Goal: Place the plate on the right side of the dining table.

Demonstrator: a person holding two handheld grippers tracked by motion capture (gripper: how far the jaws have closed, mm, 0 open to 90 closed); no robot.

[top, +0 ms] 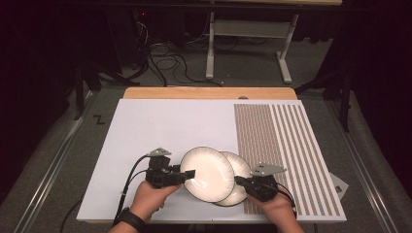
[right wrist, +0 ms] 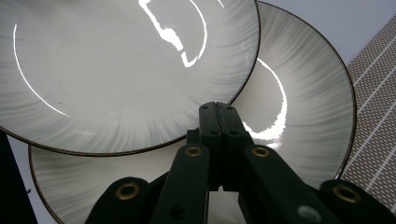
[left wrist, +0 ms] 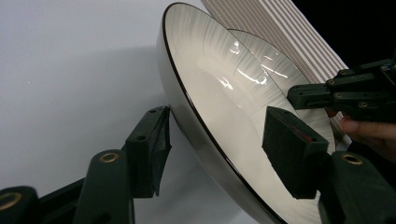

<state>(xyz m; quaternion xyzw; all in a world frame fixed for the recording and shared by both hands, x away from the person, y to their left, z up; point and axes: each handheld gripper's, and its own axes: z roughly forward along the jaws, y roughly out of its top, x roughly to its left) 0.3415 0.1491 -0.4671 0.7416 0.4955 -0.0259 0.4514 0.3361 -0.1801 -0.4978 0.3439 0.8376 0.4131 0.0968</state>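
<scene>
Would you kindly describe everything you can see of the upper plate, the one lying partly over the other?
The upper plate is round, glossy and cream-white with faint grey radial streaks and a thin dark rim; it looks ceramic. It is tilted, its right side overlapping the lower plate on the white board. The left gripper has its jaws astride its left rim, one under, one above; whether the pads press is unclear. The shut right gripper sits at the plates' right.

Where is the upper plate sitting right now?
In the high view the upper plate is near the table's front edge, overlapping the lower plate, its left rim between the left tool's jaws.
</scene>
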